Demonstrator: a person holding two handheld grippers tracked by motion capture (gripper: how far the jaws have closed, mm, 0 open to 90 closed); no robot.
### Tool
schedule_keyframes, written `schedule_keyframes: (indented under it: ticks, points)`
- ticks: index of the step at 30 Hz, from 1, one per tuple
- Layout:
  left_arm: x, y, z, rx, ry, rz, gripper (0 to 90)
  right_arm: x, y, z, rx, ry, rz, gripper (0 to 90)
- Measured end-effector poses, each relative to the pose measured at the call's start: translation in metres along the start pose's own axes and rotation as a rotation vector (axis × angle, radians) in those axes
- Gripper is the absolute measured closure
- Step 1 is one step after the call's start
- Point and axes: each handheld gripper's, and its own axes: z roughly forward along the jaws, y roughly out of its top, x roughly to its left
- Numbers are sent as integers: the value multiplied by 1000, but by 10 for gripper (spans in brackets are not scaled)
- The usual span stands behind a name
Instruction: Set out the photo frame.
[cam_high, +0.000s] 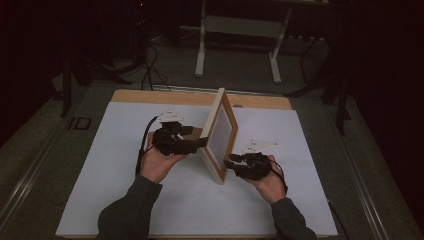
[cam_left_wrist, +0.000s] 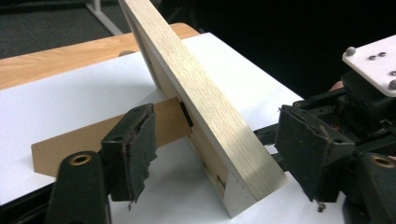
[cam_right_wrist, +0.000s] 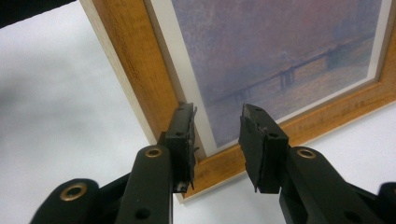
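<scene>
The wooden picture frame (cam_high: 220, 135) stands on its brown easel stand (cam_left_wrist: 93, 137) between the left gripper (cam_high: 197, 142) and right gripper (cam_high: 230, 164), both gaping and gripping nothing; rigid, light, probably fragile-fronted, it looks best pinched by its wooden edge.

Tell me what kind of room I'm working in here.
Probably a lab or recording workspace, not a home: a white sheet covers the light wooden table, a white metal stand sits on grey carpet beyond, and black cables trail across the dark floor. The wooden picture frame looks like a prop.
</scene>
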Motion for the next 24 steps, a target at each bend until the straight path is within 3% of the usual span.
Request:
schedule_keyframes:
  ticks: [11,24]
  points:
    - [-13,-9,17,42,32,42,303,-3,-5,-2,-1,-6,12,648]
    - [-20,-16,21,44,52,37,496,-6,-8,-5,-6,-12,24,642]
